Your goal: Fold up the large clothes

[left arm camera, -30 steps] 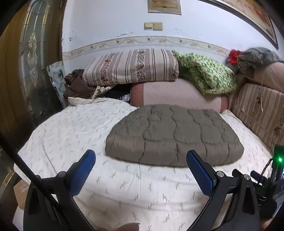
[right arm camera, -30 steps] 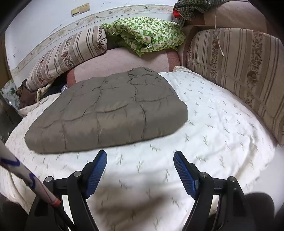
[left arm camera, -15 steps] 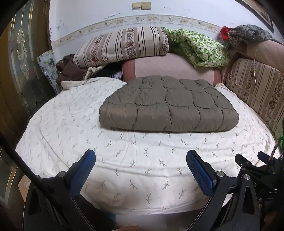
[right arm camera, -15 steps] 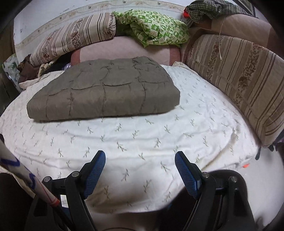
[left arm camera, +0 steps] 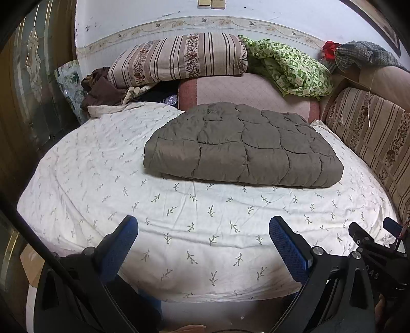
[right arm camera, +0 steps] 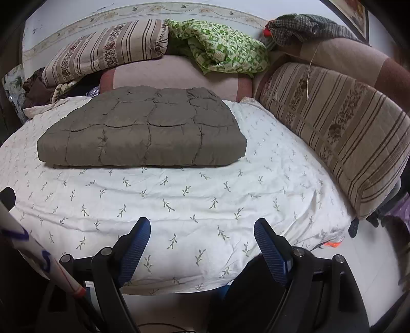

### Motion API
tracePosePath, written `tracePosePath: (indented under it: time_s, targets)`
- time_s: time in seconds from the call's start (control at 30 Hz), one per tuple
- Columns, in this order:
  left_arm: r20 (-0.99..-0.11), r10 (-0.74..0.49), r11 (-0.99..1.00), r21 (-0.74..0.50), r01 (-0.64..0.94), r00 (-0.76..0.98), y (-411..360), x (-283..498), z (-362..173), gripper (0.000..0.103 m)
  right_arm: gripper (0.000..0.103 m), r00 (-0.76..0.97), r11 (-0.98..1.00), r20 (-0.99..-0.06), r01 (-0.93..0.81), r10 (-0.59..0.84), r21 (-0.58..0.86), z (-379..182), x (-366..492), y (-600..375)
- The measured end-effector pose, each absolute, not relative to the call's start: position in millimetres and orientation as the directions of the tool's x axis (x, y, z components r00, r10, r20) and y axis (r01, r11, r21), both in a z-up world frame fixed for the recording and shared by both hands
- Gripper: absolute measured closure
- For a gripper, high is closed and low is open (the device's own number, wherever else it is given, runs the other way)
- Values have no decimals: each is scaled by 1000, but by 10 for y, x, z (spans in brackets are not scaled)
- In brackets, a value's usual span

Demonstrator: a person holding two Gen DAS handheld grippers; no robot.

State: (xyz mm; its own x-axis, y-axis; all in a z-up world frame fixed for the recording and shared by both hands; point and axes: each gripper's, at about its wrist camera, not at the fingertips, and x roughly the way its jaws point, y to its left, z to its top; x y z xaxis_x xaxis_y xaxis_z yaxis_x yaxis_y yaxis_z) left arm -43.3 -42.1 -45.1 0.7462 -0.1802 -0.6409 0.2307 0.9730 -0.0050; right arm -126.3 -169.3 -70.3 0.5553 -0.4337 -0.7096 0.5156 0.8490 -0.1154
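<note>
The folded brown quilted coat [left arm camera: 243,148] lies flat at 12 o'clock on the bed [left arm camera: 179,217], long side running left to right, and both the left hand-held gripper [left arm camera: 202,230] and the right hand-held gripper [right arm camera: 202,230] have their fingers wide apart, holding nothing.

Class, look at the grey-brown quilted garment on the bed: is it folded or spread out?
Folded: the quilted garment is a compact thick rectangle with stacked layers along its near edge.

Left gripper [left arm camera: 202,230] and right gripper [right arm camera: 202,228] agape, empty

A bed [left arm camera: 102,179] in a leaf-print sheet is filling the room. Striped cushions [right arm camera: 333,123] are lining its right side, and a pale wall [left arm camera: 282,12] is rising behind.
</note>
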Motion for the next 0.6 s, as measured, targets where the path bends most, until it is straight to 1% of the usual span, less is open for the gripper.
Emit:
tracePosePath:
  time_s: [0.17,0.3,0.5,0.6]
  targets:
    - [-636,-165,978,-9,207,754,-360,-440,-385,1,16,573,870,-704,476,-419,-130,-492,-1235,-1698]
    - [-610,-131,985,12,174,782,-309,-497,-191,1,15,590,885,-693,440,-414,-154,-287,-1285,-1646]
    - [-585,-96,991,23,135,805,-233,-666,120,1,12,611,878,-676,464,-413,-117,-59,-1525,-1598]
    - [-591,-91,991,28,133,801,-240,-749,189,1,12,614,878,-678,467,-404,-101,-27,-1582,-1573]
